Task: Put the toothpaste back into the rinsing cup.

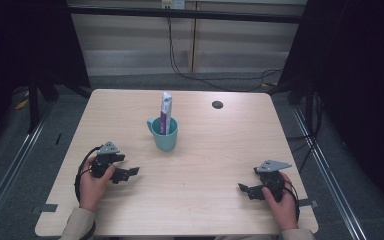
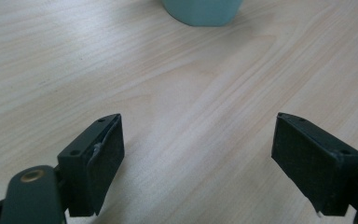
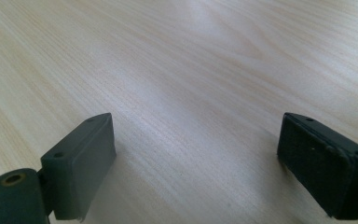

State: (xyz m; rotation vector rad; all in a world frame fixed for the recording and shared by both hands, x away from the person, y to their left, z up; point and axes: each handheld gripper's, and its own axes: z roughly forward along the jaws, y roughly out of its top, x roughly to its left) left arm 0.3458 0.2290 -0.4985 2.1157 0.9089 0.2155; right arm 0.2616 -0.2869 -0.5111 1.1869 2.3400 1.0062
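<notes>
Both low over the table (image 1: 200,200), left gripper (image 1: 128,172) and right gripper (image 1: 246,190), jaws spread wide, nothing held. Teal cup (image 1: 164,136) mid-table beyond the left gripper, tube (image 1: 165,114) standing upright inside.

A teal mug (image 1: 165,134) stands upright on the pale wooden table (image 1: 220,150), a little left of the middle and somewhat nearer the far edge than the near one. Its handle sticks out toward the table's left edge. A toothpaste tube (image 1: 165,114) stands inside it, white at the top with a purple and pink band lower down, leaning slightly and rising well above the rim. Seen from low on the left, the mug's rounded teal base (image 2: 201,11) sits flat on the wood, casting a soft shadow toward the near edge.
</notes>
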